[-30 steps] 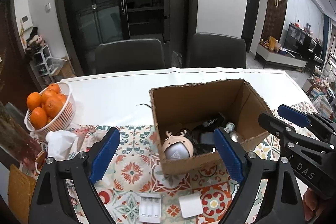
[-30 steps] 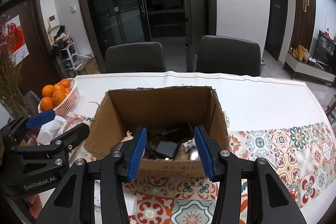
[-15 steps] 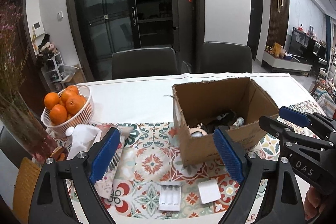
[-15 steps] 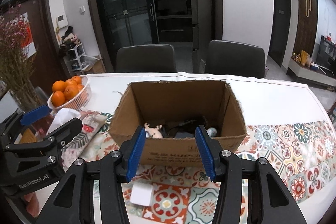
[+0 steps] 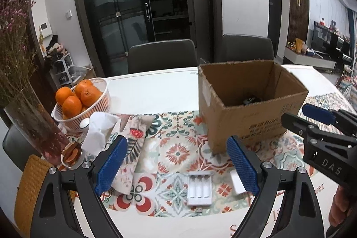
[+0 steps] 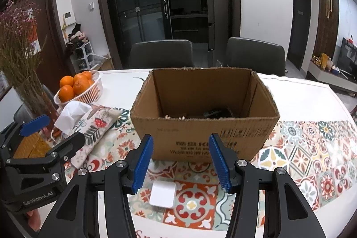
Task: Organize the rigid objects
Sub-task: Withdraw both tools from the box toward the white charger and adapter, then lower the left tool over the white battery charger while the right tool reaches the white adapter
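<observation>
White square block [image 6: 162, 193] lies below the opening, empty right claw [image 6: 181, 165].

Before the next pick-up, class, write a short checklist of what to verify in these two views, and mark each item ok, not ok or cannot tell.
1. Left gripper empty, jaws wide: ok.
2. Right gripper empty: ok; its jaws are opening, nothing between them.
3. White square block lies free on the mat, below and just left of the right gripper's gap: ok.
4. Battery charger lies flat on the mat, apart from the block: ok.
5. Box upright, top open to take things: ok.
6. Room left inside the box: cannot tell; only a few dark items show over the rim.
</observation>
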{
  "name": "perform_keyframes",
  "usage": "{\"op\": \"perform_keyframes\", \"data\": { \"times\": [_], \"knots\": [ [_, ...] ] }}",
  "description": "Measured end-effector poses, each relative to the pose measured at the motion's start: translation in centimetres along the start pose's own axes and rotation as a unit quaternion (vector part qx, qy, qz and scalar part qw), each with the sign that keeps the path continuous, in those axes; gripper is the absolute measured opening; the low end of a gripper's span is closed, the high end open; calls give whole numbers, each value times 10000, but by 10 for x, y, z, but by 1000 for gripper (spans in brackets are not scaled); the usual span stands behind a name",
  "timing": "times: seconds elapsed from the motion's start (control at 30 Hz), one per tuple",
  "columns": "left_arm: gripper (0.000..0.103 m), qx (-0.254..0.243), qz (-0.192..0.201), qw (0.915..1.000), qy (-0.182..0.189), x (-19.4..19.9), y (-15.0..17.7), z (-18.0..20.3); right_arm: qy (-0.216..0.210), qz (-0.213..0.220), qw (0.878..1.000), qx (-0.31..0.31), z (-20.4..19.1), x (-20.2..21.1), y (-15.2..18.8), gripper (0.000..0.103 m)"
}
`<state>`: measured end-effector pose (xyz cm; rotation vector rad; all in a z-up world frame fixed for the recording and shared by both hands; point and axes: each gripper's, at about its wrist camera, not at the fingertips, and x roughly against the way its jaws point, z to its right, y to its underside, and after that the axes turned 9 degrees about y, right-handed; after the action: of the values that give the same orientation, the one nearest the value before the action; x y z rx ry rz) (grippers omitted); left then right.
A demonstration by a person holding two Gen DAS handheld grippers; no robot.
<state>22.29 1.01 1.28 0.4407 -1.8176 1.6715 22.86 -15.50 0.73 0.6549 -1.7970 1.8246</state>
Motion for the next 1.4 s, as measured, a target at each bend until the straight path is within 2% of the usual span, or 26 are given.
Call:
{"op": "perform_keyframes", "data": {
  "times": [0.23, 0.57, 0.9, 1.07, 1.4],
  "knots": [
    [91, 56, -6, 10000, 32, -1, 23, -5, -88, -31, 10000, 7, -5, -3, 18, 53],
    [90, 254, -281, 9990, 256, -14, 53, -7, -279, -113, 9995, -82, -12, -9, 40, 53],
    [90, 230, -306, 9988, 304, -24, 76, -5, -420, -271, 9987, -52, -19, -19, 60, 53],
    [86, 298, -452, 9975, 462, -35, 89, -5, -403, -365, 9985, 7, -21, -25, 70, 53],
    [85, 287, -715, 9940, 772, -59, 114, 2, -500, -628, 9968, -21, -23, -43, 87, 53]
  ]
}}
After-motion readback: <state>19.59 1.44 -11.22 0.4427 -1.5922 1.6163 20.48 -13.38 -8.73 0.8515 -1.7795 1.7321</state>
